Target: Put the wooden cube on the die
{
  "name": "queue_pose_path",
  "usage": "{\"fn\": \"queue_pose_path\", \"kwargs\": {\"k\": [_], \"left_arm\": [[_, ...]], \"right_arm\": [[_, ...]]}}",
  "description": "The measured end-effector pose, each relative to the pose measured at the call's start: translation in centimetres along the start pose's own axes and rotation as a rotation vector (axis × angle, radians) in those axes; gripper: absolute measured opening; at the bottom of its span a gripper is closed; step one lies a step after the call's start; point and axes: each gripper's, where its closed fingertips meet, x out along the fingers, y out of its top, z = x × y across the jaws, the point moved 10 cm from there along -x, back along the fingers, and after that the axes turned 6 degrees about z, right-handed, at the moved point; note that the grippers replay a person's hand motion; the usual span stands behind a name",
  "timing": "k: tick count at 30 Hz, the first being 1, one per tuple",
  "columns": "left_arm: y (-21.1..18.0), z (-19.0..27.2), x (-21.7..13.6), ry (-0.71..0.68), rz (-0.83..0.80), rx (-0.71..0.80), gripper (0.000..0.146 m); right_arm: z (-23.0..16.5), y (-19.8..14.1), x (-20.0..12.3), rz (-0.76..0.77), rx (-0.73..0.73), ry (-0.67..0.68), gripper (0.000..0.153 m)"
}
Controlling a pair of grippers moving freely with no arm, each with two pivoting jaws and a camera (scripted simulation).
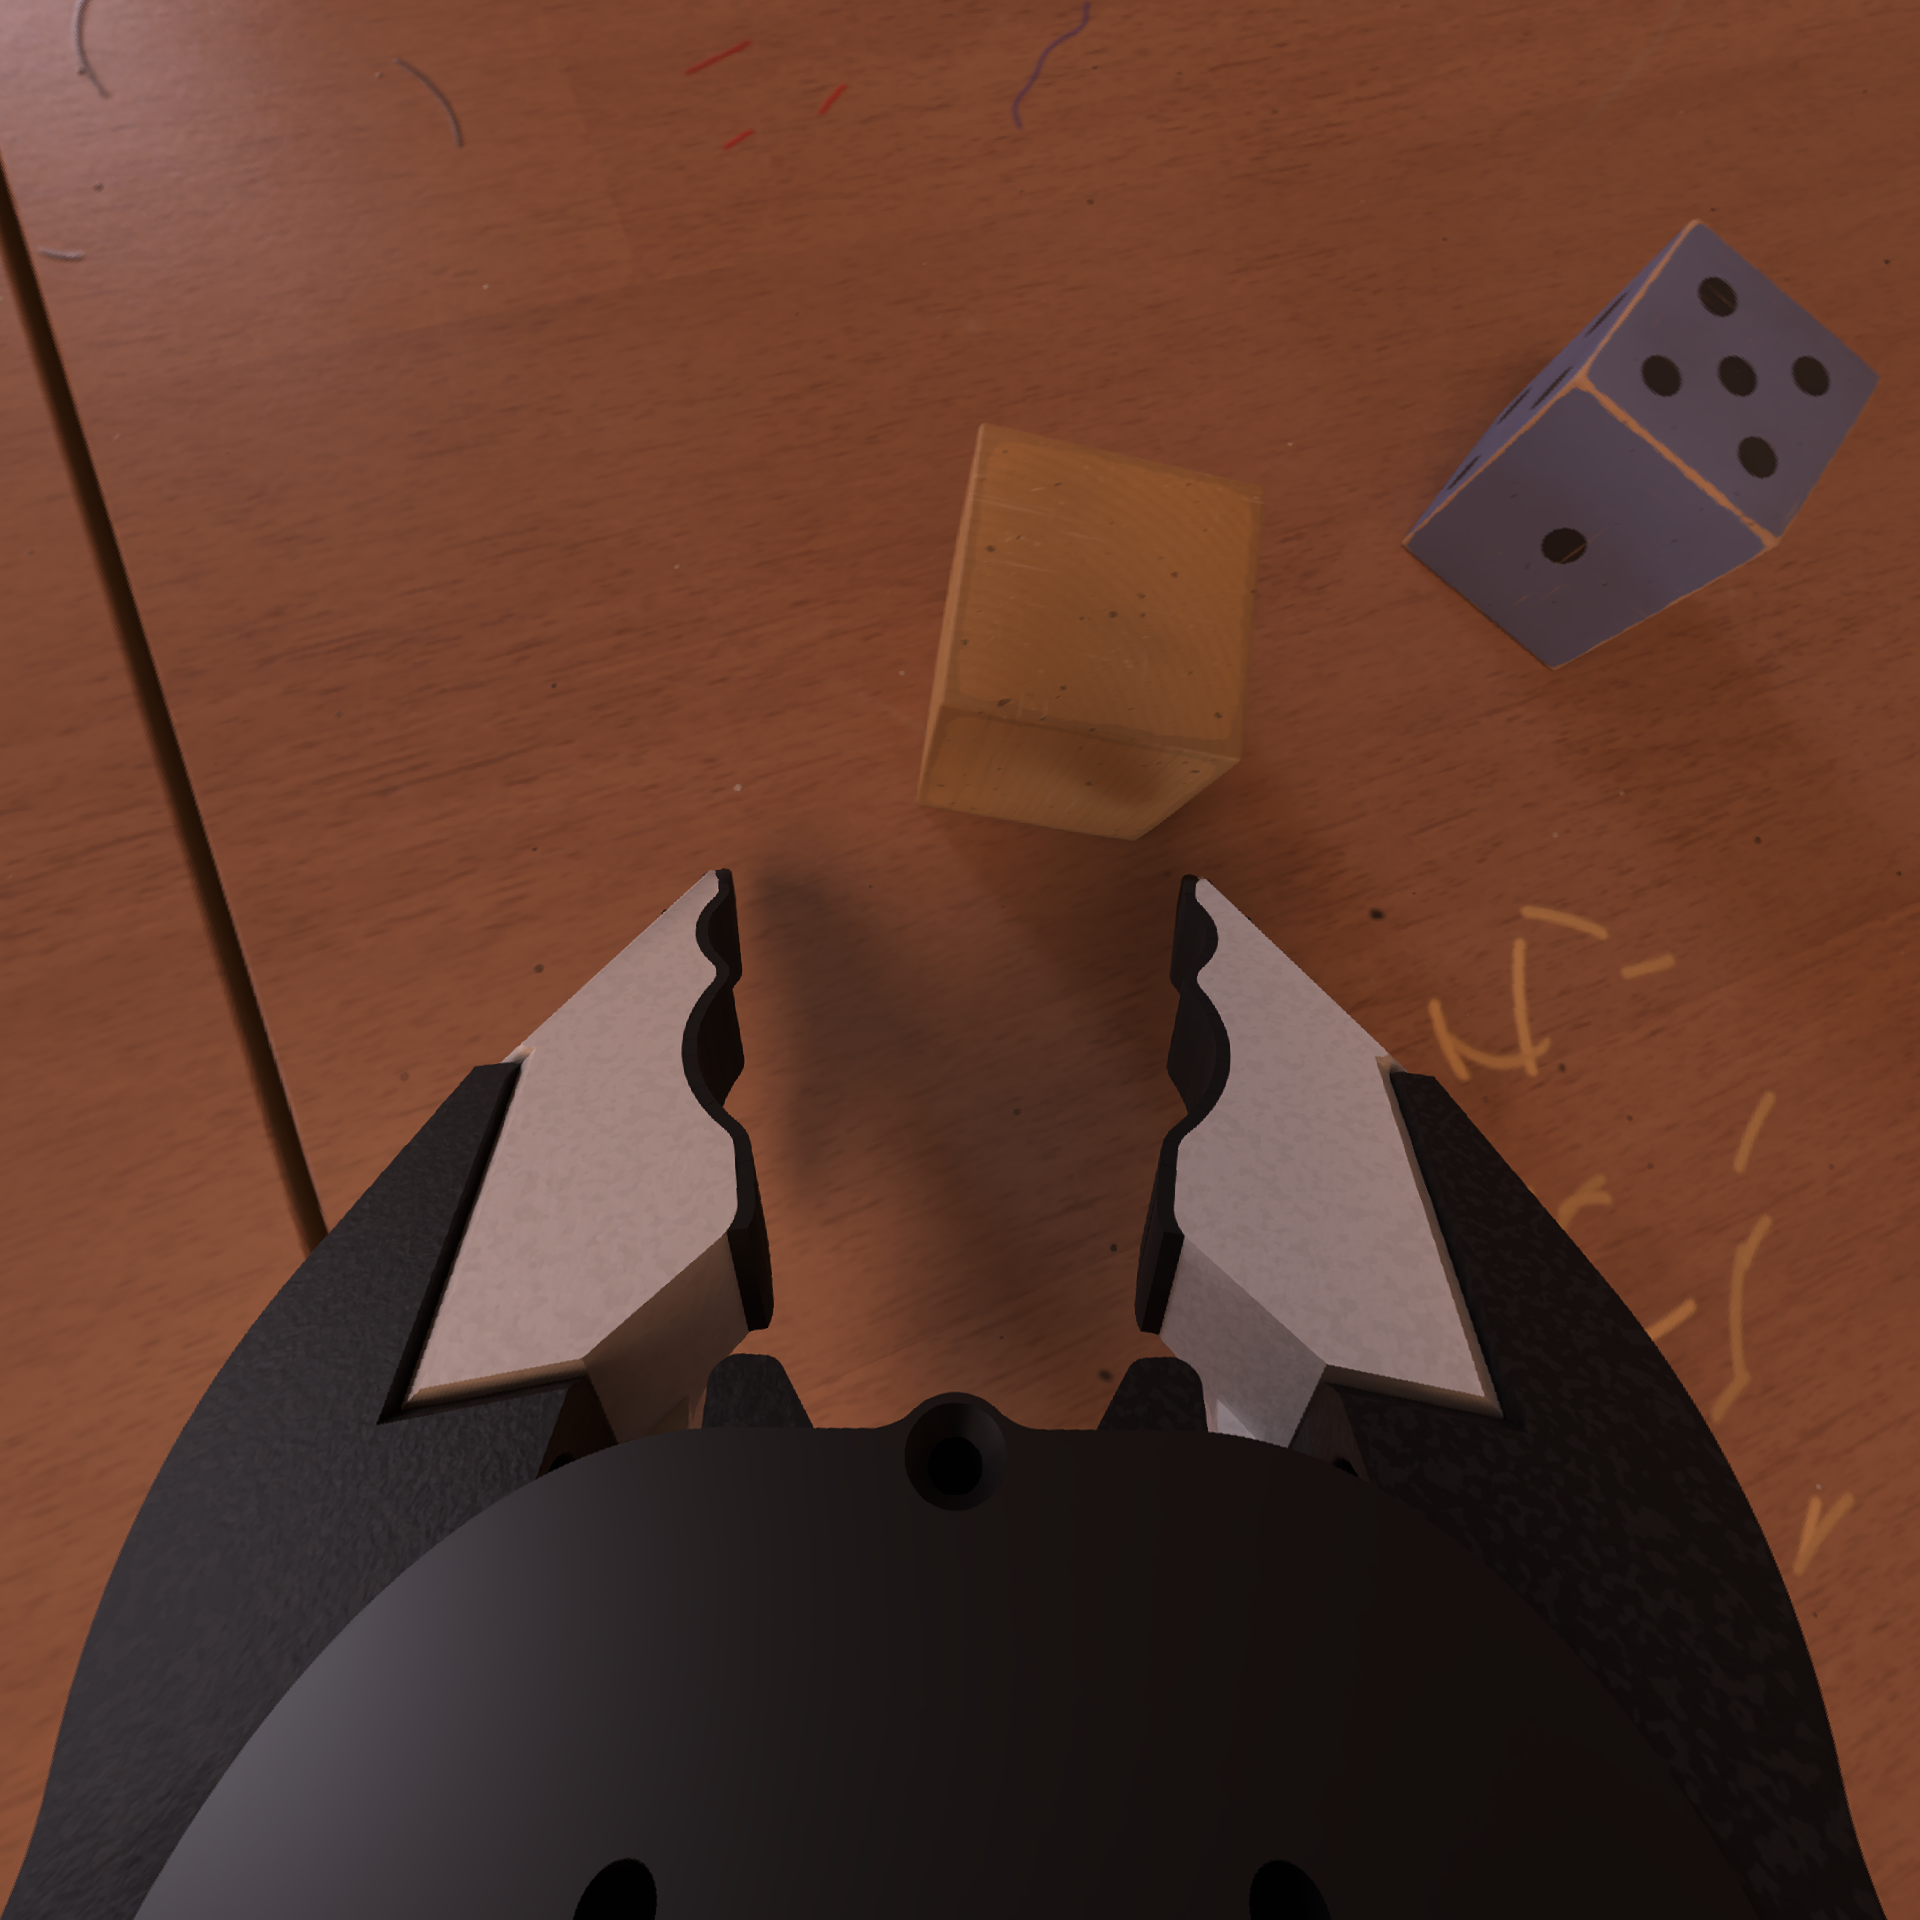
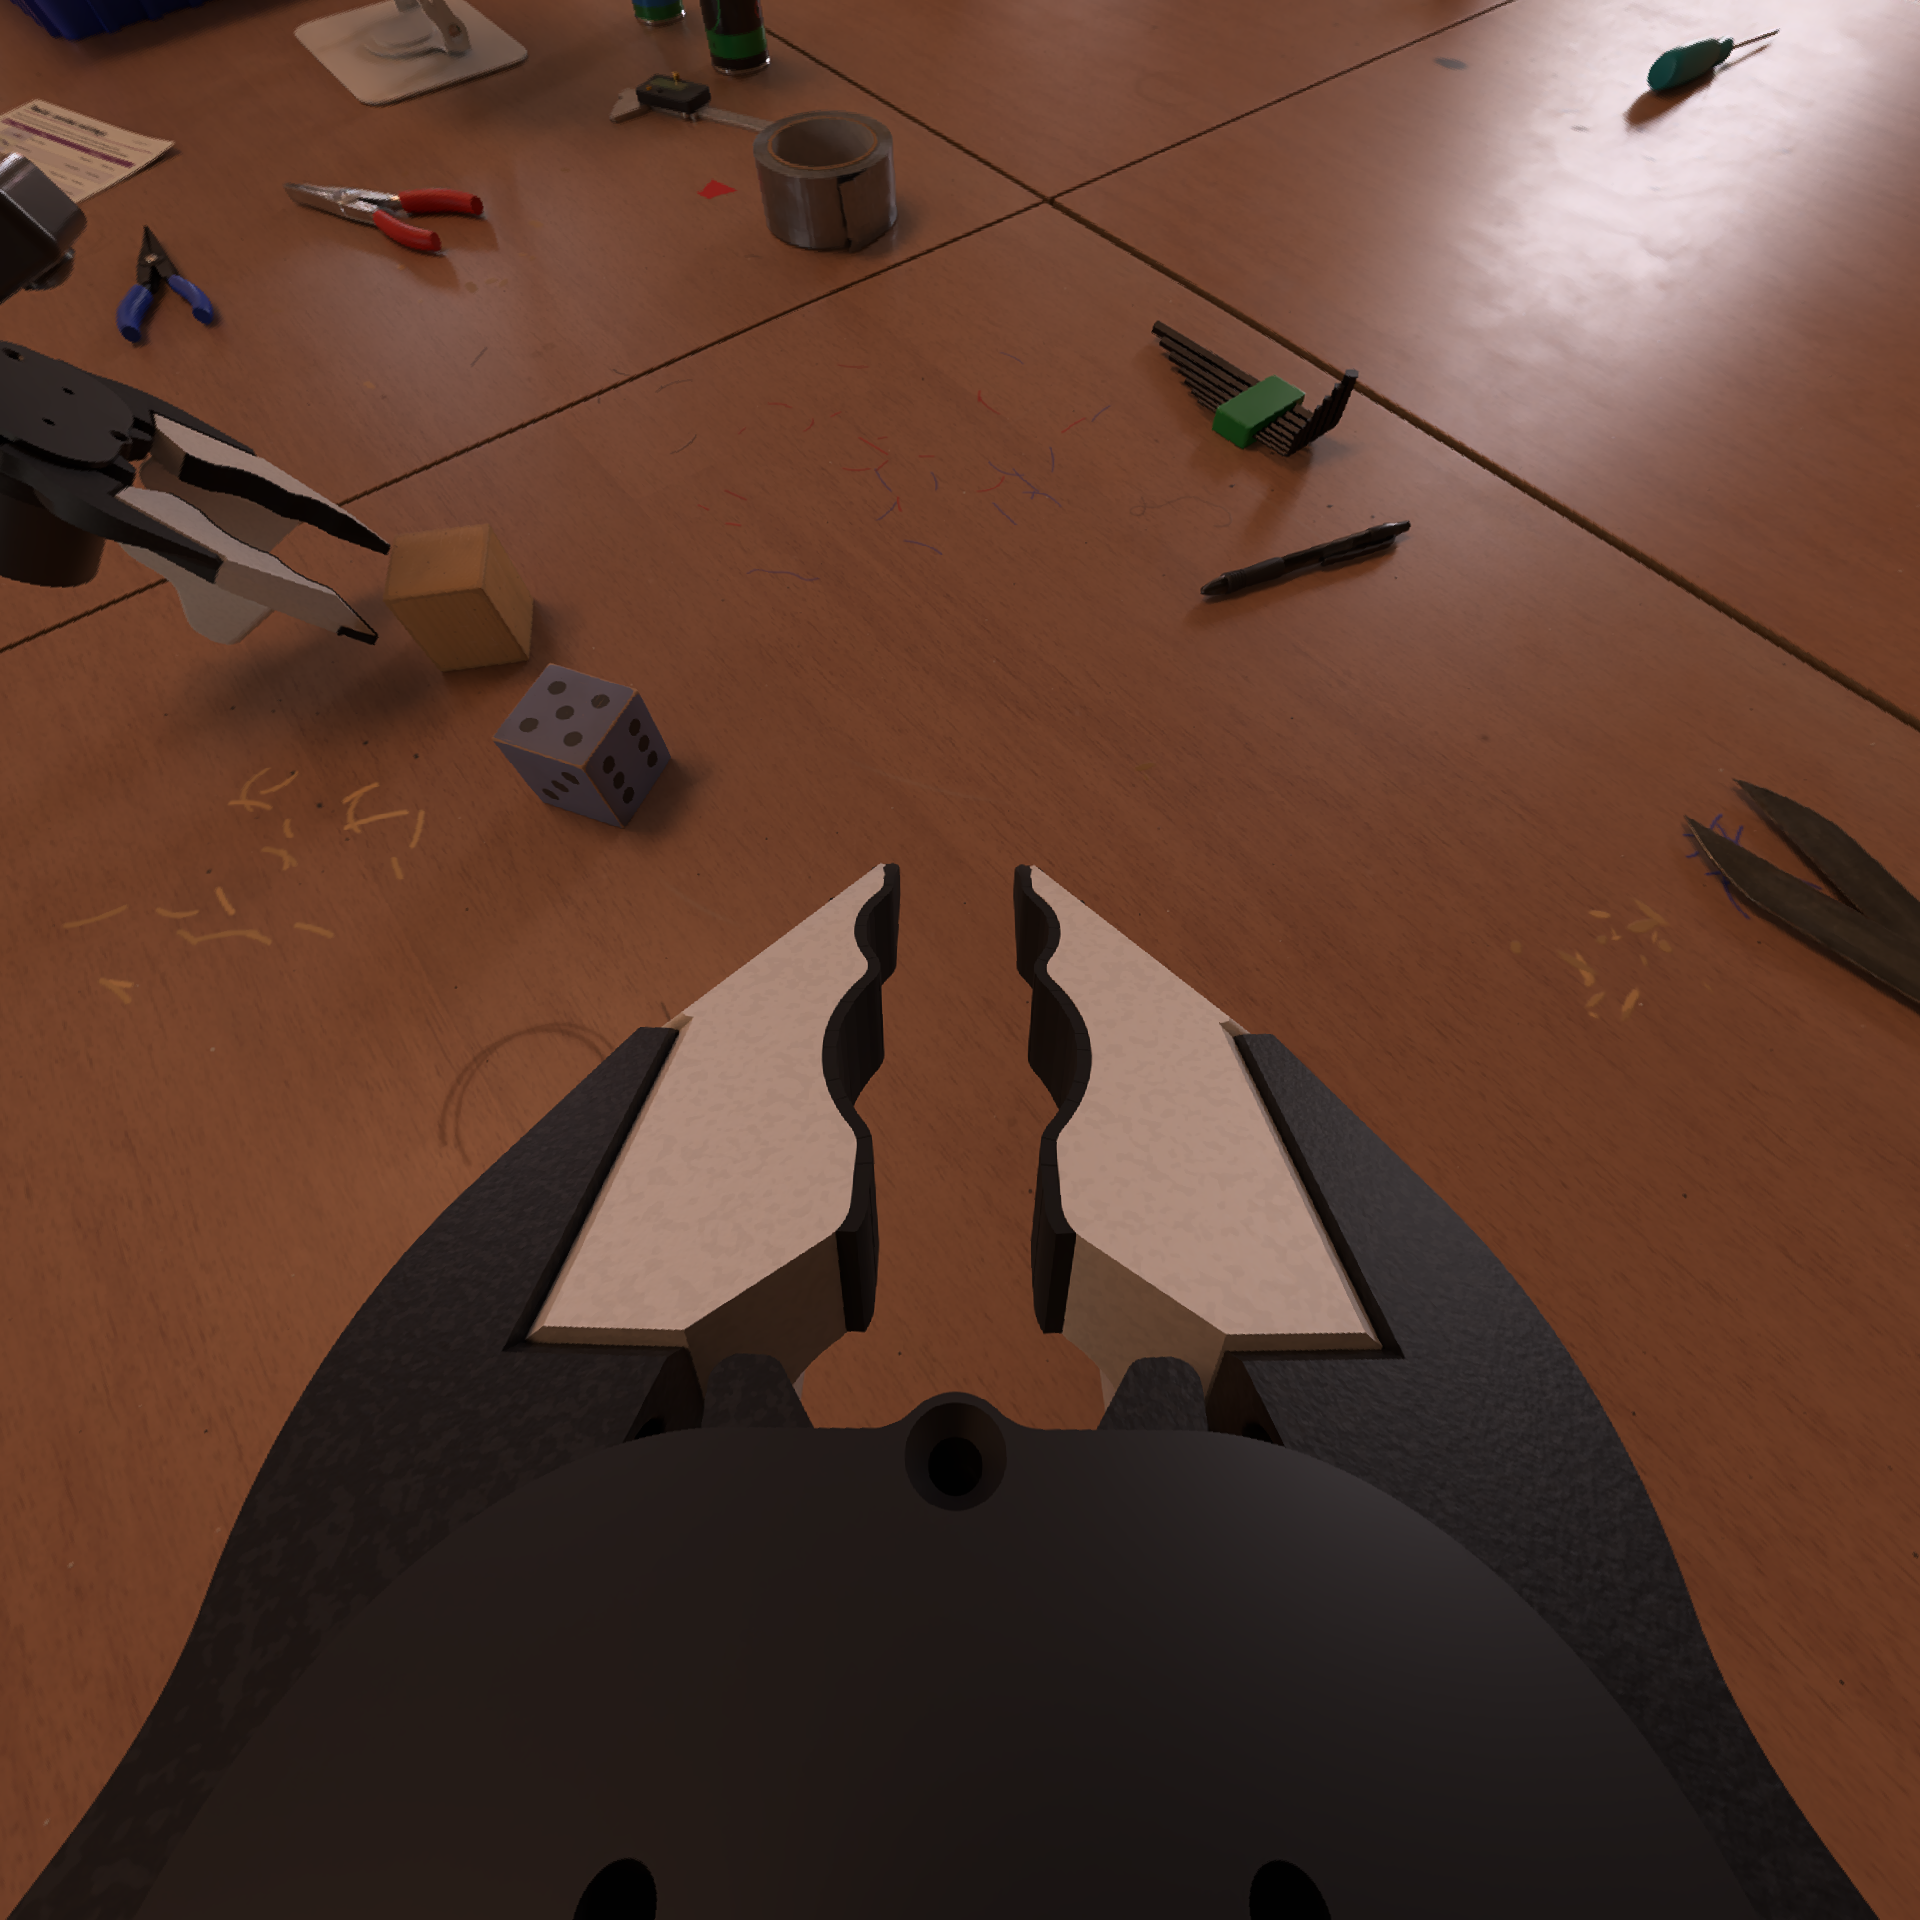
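Closest to us, the left gripper (image 1: 956,883) has its two fingers spread wide, with nothing between them; only bare table (image 1: 520,520) shows in the gap. Just ahead of the fingertips, and a little toward the right finger, sits the wooden cube (image 1: 1091,623), flat on the table and turned slightly, so its sides are not square to the pads. It is not yet inside the gap.

Farther out, beyond the right fingertip and off to that side, rests the die (image 1: 1652,436), grey-violet with dark pips, turned corner-on to us. It stands near the cube but apart from it.

The right gripper (image 2: 956,873) hovers over open table with its fingers only partly open, holding nothing. From its view, the cube (image 2: 462,597) and the die (image 2: 582,743) lie ahead and well to the left of its fingers, with the left gripper (image 2: 369,587) tipped down just beside the cube.

We judge the risks as these. Because the cube is offset toward one finger and rotated, closing now could catch an edge, twisting or pushing it away. A forward push might slide it into the die. Later, the die's top is small; an off-centre release could let the cube tip off, or knock the die over.
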Motion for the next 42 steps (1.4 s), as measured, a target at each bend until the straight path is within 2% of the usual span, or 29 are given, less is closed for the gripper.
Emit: {"fn": "queue_pose_path", "kwargs": {"k": [10, 15, 21, 25, 28, 31, 35, 39, 42], "left_arm": [[1.1, 1.7, 1.7, -0.009, -0.032, 0.110, 0.082], [1.9, 2.6, 2.8, 0.034, -0.063, 0.204, 0.081], [2.7, 2.9, 3.2, 0.052, -0.038, 0.232, 0.061], [2.9, 3.1, 3.2, 0.040, -0.030, 0.247, 0.061], [4.0, 4.0, 2.4, -0.015, 0.011, 0.255, 0.061], [6.1, 6.1, 1.1, -0.157, 0.100, 0.279, 0.061], [8.4, 9.7, 1.0, -0.344, 0.158, 0.414, 0.061], [9.2, 11.5, 2.8, -0.367, 0.114, 0.558, 0.061], [9.3, 12.0, 3.8, -0.371, 0.078, 0.598, 0.061]], "right_arm": [[0.0, -0.1, -0.1, -0.005, 0.000, 0.005, 0.022], [0.0, -0.1, -0.1, -0.007, -0.004, 0.006, 0.022], [0.0, -0.2, 0.0, -0.018, -0.010, 0.010, 0.022], [0.0, -0.2, 0.0, -0.020, -0.011, 0.011, 0.022], [0.0, -0.2, 0.0, -0.018, -0.012, 0.009, 0.022], [0.0, -0.1, 0.0, -0.017, -0.012, 0.008, 0.022], [-0.1, -0.2, 0.2, -0.026, -0.017, 0.010, 0.022], [-0.2, -0.3, 0.4, -0.036, -0.019, 0.017, 0.022], [-0.1, -0.3, 0.6, -0.048, -0.023, 0.021, 0.022]]}}
